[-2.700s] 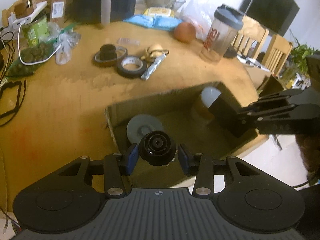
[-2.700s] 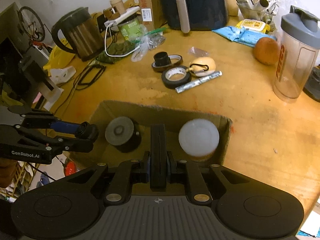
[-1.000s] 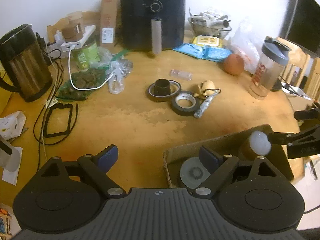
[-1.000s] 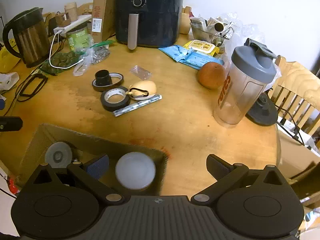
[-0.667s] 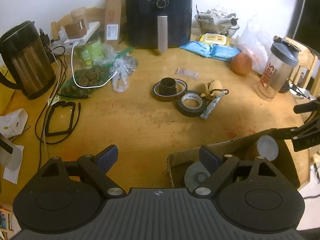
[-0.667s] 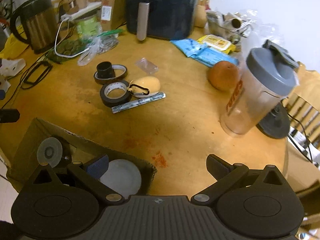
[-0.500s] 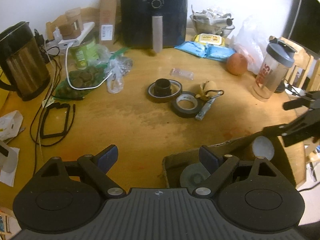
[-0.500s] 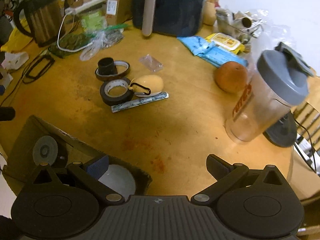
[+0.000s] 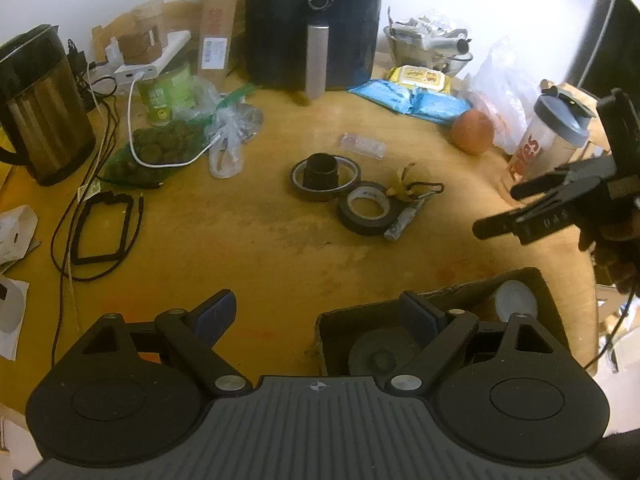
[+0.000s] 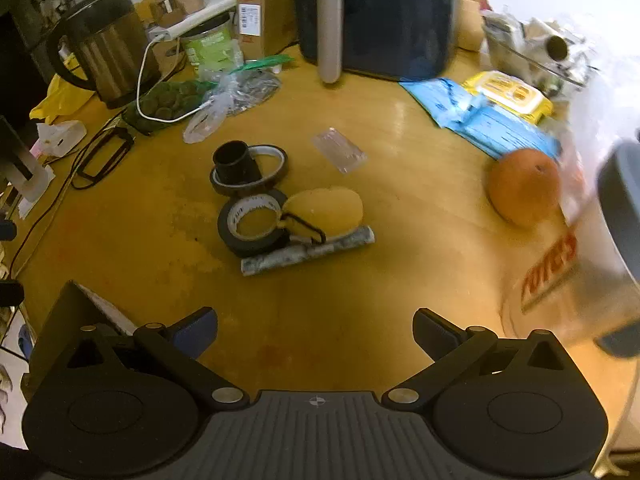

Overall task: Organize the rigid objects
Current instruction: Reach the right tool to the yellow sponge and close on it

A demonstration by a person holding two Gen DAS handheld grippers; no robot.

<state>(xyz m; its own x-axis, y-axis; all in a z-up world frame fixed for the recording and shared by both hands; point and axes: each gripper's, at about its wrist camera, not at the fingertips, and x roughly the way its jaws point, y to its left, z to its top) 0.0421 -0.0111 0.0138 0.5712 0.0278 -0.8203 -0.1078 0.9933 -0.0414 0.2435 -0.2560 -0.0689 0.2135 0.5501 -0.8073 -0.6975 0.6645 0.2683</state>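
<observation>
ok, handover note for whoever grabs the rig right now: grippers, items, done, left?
Left gripper: open, empty, beside the cardboard box.
Right gripper: open, empty, over bare table, facing the loose pile.
In the box: grey disc and white-lidded jar.
On the table: black tube standing in a tape ring, black tape roll, yellow pouch with carabiner, silver stick, clear packet.
Left: probably box these; the tape roll looks nearest.

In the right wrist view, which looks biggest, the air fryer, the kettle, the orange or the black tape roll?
Largest to smallest as they look:
1. air fryer, though cut off at the top
2. kettle
3. orange and black tape roll, too alike to rank
</observation>
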